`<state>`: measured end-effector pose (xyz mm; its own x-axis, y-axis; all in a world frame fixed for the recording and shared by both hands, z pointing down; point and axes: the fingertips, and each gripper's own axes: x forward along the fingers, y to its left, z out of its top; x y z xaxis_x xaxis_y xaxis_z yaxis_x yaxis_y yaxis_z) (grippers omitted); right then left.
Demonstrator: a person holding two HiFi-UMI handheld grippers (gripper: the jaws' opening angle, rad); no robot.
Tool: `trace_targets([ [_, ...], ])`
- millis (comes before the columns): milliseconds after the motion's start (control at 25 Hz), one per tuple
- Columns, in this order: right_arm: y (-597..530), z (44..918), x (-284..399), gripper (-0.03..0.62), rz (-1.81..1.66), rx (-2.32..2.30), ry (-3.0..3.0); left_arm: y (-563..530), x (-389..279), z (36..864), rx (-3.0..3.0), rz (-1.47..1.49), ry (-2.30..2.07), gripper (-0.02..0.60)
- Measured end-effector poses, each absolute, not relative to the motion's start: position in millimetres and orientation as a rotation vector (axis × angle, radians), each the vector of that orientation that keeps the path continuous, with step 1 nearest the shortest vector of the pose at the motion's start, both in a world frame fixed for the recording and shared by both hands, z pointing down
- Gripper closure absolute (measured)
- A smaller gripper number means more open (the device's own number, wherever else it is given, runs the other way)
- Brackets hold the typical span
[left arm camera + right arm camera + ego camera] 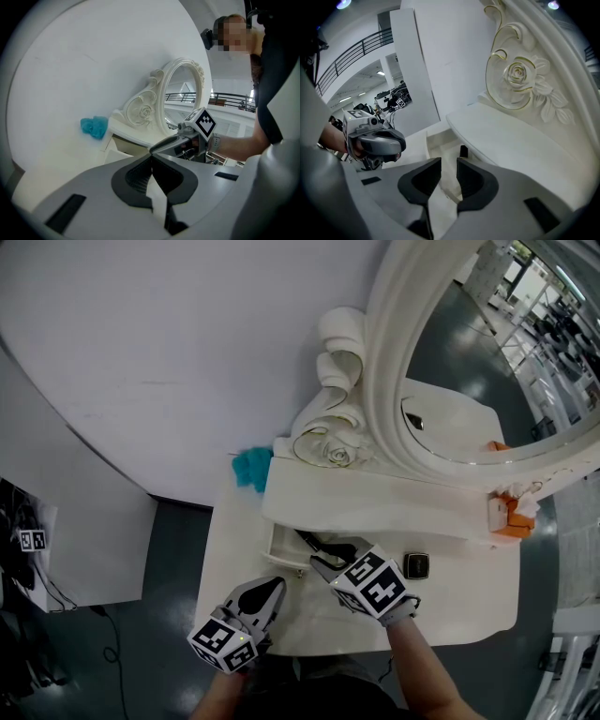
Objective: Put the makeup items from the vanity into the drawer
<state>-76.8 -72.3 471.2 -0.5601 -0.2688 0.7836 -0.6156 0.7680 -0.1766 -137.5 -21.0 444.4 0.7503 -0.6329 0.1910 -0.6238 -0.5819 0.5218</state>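
Hovering by one open drawer [279,557], left gripper [151,161] jaws together, right gripper [448,163] jaws apart, empty, one compact [416,565] nearby

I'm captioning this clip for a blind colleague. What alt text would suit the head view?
Seen from above, the right gripper points into the open drawer of a white vanity with an ornate oval mirror. The left gripper hovers near the vanity's front edge, and a small dark square item lies on top.

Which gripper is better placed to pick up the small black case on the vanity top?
Right. The right gripper is open, empty and close to the small black case; the left gripper is shut and farther away.
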Motion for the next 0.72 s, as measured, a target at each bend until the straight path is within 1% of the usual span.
trace_targets([
  [320, -71, 468, -70, 0.489, 0.51, 0.697, -2.205, -22, -127, 445, 2.39, 0.001, -0.912, 0.568],
  [440, -71, 465, -68, 0.532, 0.494, 0.731, -2.22, -22, -124, 445, 2.401, 0.009, -0.899, 0.568],
  [720, -62, 459, -63, 0.566, 0.483, 0.779, -2.275, -23, -111, 443, 2.432, 0.041, -0.872, 0.568],
])
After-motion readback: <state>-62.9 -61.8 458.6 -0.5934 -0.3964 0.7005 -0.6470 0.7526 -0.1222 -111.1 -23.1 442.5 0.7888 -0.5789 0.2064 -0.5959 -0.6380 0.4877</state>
